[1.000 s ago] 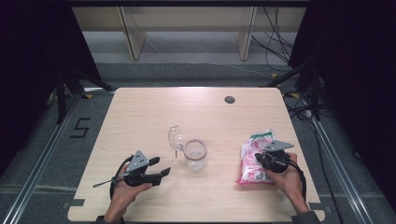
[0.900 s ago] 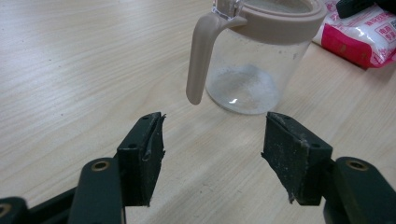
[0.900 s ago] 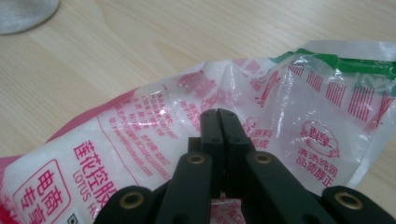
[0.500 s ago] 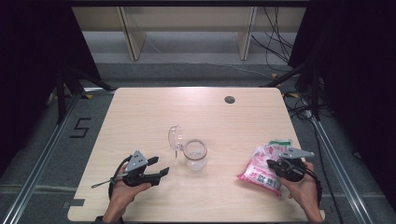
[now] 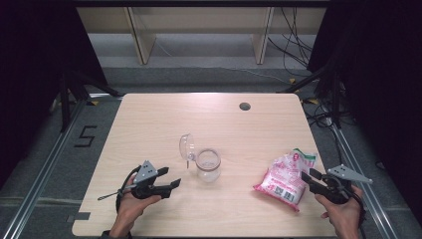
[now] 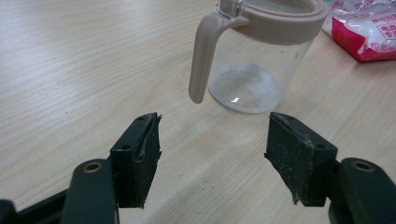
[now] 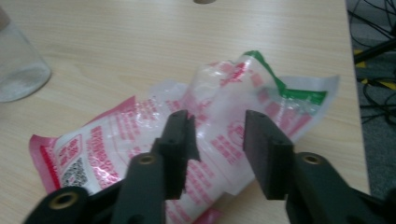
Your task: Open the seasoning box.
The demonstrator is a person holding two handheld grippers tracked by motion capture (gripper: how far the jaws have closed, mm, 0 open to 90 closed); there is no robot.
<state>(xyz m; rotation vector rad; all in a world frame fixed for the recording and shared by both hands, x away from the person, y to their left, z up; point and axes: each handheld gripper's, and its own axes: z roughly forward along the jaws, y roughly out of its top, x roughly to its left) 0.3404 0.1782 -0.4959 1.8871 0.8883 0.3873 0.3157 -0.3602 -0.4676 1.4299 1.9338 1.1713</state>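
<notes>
**Right gripper letting go of the bag by the table's right edge**

The right gripper [image 5: 309,178] is sitting at the table's [image 5: 149,124] front right corner, its jaws having just been opening, with the pink-and-white bag [image 5: 286,178] lying flat beneath them, apparently no longer pinched. The left gripper [image 5: 171,183] is hovering near the front left edge, jaws standing wide with nothing between them, pointing at the glass jar [image 5: 207,165], which is standing mid-table with its lid flipped up.

"5" marked on floor [image 5: 85,135] left of table; pink bag [image 5: 286,178] print illegible; barcode visible
</notes>
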